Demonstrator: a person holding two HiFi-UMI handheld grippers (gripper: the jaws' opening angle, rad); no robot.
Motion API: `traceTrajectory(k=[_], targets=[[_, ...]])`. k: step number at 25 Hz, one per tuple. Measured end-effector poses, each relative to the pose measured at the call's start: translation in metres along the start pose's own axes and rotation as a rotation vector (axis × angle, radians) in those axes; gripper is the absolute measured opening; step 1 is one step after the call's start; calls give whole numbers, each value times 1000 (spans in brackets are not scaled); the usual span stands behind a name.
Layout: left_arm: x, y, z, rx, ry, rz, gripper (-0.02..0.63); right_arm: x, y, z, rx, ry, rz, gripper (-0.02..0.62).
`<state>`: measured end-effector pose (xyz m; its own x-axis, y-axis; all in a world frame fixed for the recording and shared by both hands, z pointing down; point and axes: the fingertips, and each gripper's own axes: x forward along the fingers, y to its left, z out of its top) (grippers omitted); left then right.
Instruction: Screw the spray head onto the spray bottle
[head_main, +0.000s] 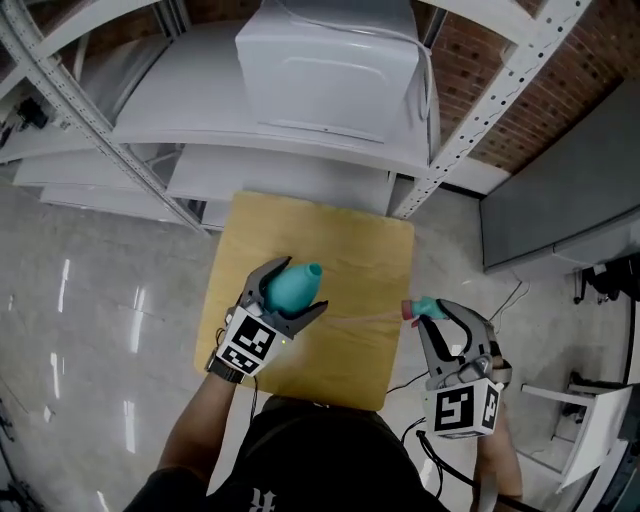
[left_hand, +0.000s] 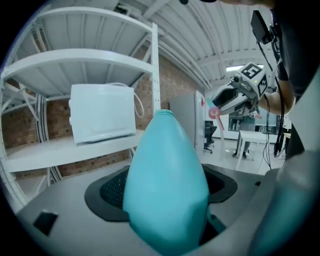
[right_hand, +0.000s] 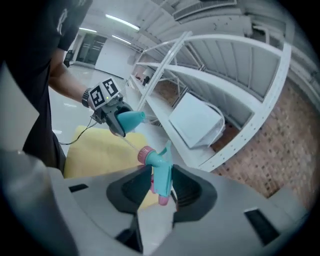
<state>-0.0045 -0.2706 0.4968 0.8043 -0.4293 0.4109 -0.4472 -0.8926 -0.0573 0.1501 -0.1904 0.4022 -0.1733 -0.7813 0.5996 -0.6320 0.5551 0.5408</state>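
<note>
Above the yellow wooden counter (head_main: 350, 250), two items are held clear of its top.

Item 1: spray bottle (head_main: 297, 285), teal, tapering to a narrow neck.
- It sits between the jaws of the left hand-held gripper (head_main: 300, 287), whose dark pads press on its two sides.
- The neck points up and away, towards the shelving.
- In the left gripper view the bottle's body fills the middle of the picture.

Item 2: spray head (right_hand: 161, 172), teal, with a pink nozzle (right_hand: 146, 155).
- The right hand-held gripper (right_hand: 162, 184) pinches it by the stem, with the jaws drawn in on either side.
- The nozzle juts out to the left of the jaws in the right gripper view.
- From overhead, the head hangs at the counter's right edge.

Relation: bottle and spray head are apart, not touching. The bottle is over the left half of the counter and the head is off to its right.

Fittings: each hand-held gripper has a marker cube, one on the left (head_main: 245, 345) and one on the right (head_main: 463, 410).

Surroundings:
- White metal shelving (head_main: 300, 150) stands behind the counter.
- A white box-shaped appliance (head_main: 330, 70) sits on one shelf.
- A brick wall (head_main: 560, 110) runs behind the shelving.
- The pale glossy floor (head_main: 80, 290) lies on the left.
</note>
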Motion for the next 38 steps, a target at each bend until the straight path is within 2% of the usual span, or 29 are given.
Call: traceTrajectory(k=[5,8,11,16,20,26,33,38], targets=[[-21,-24,40,-13,-171,35,416,-54,-40,44,-160,-100,-113,133],[-35,-45,54,-16,-237,32,416,-85,-49,70,-256,-149,-152,132],[-40,-70,63,-5,-267,18,416,-109,-60,86,-342,-177,-180,132],[-40,-102,74,22,-271,10,416,-132,-68,97,-442,-193,-207,130],[-38,-119,78,50,-245,13,416,-136,-57,97,-501,-209,-191,130],[-34,-143,92,70,-207,2,416,-121,-20,97,-616,-225,-98,129],[-33,-158,108,73,-239,-25,416,-115,8,100,-768,-225,-41,129],[-35,-158,112,63,-265,-38,416,-111,17,101,-834,-208,-25,129]])
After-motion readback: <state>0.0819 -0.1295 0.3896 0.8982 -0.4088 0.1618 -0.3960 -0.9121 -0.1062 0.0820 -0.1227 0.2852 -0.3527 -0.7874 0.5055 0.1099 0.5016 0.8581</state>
